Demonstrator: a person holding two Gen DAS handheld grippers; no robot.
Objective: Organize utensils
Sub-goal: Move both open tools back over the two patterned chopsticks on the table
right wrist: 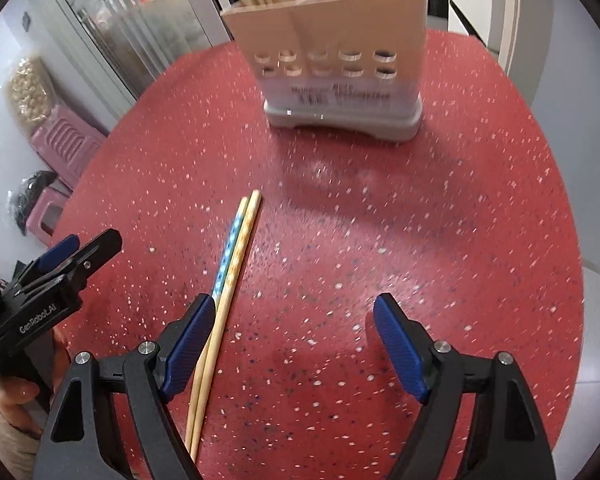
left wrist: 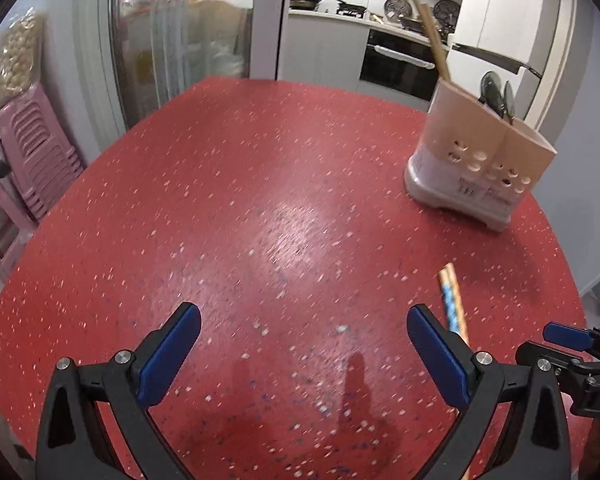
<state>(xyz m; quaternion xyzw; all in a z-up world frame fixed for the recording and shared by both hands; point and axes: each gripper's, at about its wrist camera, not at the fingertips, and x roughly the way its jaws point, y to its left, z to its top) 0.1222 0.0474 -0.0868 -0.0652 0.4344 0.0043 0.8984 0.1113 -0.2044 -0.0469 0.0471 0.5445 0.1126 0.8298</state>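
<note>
Left claw (left wrist: 304, 330): spread wide, holds nothing, hovers over bare middle of red speckled tabletop (left wrist: 240, 200).

Chopstick pair (right wrist: 224, 280): lies side by side on tabletop toward near edge, patterned ends pointing at holder.

Right claw (right wrist: 294, 320): spread wide, empty; chopsticks pass beside and under left finger (right wrist: 188, 344), contact unclear.

Utensil holder (right wrist: 328, 60): upright near far right edge, already carrying chopsticks and spoons.

Step, by judgement: pickup of last loose pair. Next: centre right claw over pair, pinch, lift, drop into holder's chopstick compartment.
</note>
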